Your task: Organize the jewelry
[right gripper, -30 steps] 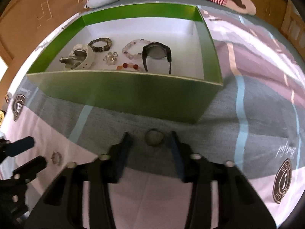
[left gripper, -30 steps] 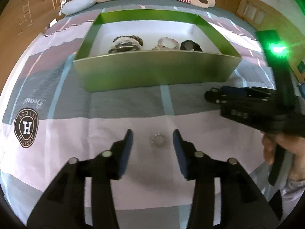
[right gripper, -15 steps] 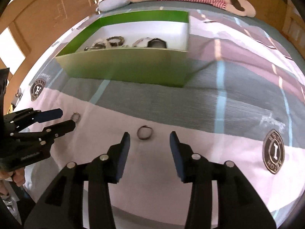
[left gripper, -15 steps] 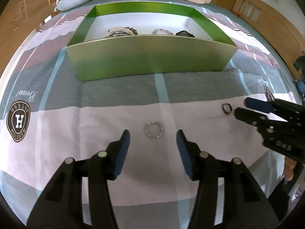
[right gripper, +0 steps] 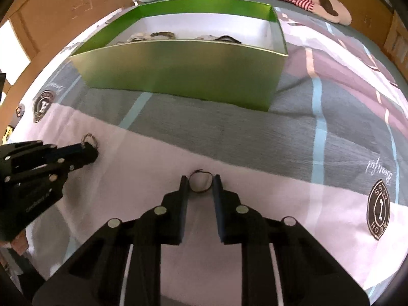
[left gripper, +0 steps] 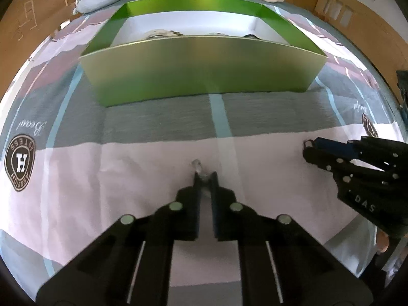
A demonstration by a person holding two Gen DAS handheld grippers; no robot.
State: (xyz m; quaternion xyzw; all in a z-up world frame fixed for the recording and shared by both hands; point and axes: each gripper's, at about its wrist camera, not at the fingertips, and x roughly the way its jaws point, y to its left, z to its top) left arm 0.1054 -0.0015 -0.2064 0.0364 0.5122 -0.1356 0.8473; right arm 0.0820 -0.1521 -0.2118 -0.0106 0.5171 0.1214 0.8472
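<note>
Two tongs work side by side over a bed covered with a striped sheet [left gripper: 127,178]. Left tongs [left gripper: 205,178] are closing, nearly clenched, on a small sparkly ring [left gripper: 196,165]; part of the ring sits between the pads and a glint pokes out just past their tips. Whether the pads are already pressing on it, the wrist view is too blurred to say for sure, though the right view shows the ring [right gripper: 89,138] at those tongs' [right gripper: 89,150] tips.

Right tongs [right gripper: 200,182] are also closing, around a thin dark ring [right gripper: 200,181] lying flat on the sheet. It sits squarely between the two pads, touching or just off each one. In the left view these tongs [left gripper: 309,148] appear well to the right.

Straight ahead of both tongs, beyond a grey band of sheet, stands a green box [left gripper: 204,66] with a white floor, its long side running crosswise to the tongs. Bracelets [right gripper: 158,35] peek over its near wall [right gripper: 178,66].

Each ring is nearest its own tongs. The next move likely calls for lifting both up and forward over that near wall.
</note>
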